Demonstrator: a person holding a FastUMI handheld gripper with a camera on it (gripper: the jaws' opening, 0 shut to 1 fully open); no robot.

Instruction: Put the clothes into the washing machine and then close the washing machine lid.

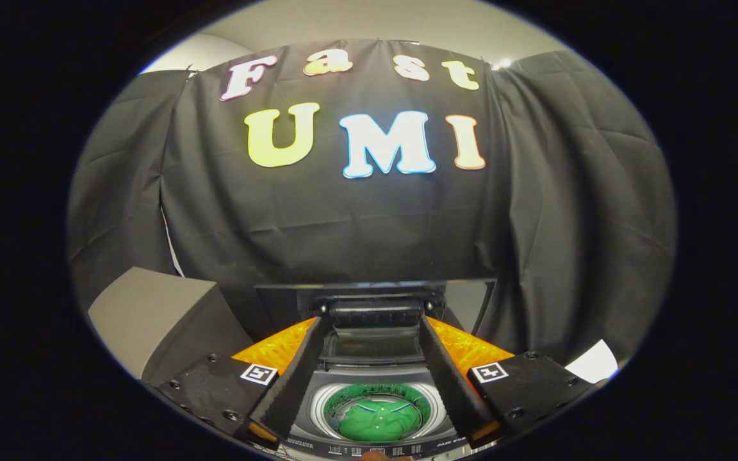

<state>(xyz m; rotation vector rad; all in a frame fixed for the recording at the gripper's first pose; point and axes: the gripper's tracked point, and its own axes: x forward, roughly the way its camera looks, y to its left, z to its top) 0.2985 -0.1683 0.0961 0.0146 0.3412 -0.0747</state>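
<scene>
Below, a green shirt lies in the washing machine drum, collar toward the upright lid. Claw fingertips grip the lid's handle; the shirt's lower part is cut off.

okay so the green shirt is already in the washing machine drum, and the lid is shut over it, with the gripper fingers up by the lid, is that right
Not quite. In the gripper view the green shirt does lie in the washing machine drum, but the lid stands open, raised behind the drum. The gripper has its fingers set on either side of the lid's upper edge.
</scene>
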